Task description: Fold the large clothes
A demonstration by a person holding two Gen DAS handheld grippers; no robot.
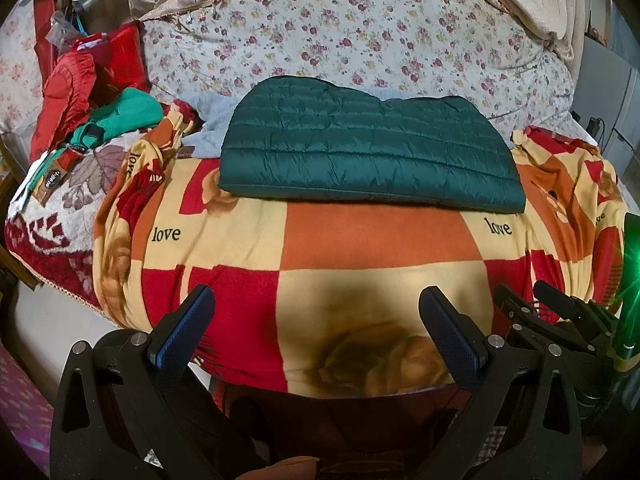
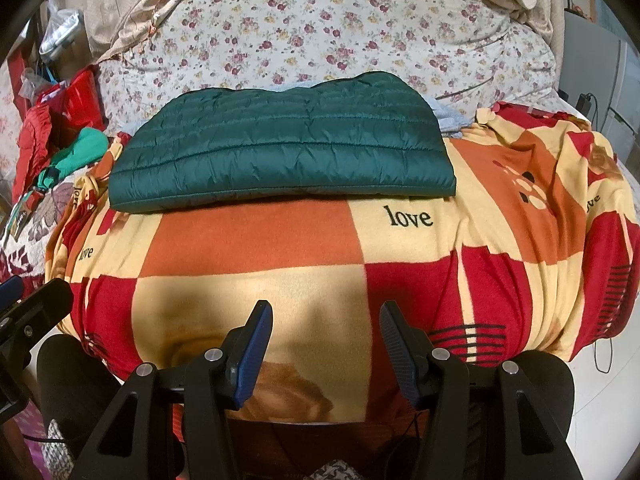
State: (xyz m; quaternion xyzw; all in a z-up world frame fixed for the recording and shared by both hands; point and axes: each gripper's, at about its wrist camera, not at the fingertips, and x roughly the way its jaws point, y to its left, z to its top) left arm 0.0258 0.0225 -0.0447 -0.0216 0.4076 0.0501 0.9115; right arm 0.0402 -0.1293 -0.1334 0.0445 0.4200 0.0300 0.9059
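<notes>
A dark green quilted jacket (image 1: 368, 148) lies folded into a flat rectangle on the bed, on a red, orange and cream checked blanket (image 1: 360, 240) printed with "love". It also shows in the right wrist view (image 2: 284, 152). My left gripper (image 1: 318, 300) is open and empty, held back near the bed's front edge, well short of the jacket. My right gripper (image 2: 326, 316) is open and empty too, beside the left one and equally far back. The right gripper's black frame (image 1: 560, 312) shows at the right in the left wrist view.
A pile of red and teal clothes (image 1: 100, 96) sits at the bed's left side. A floral quilt (image 1: 340, 28) is heaped behind the jacket, with a light blue cloth (image 1: 212, 120) under its left end. White floor (image 2: 600, 400) lies right of the bed.
</notes>
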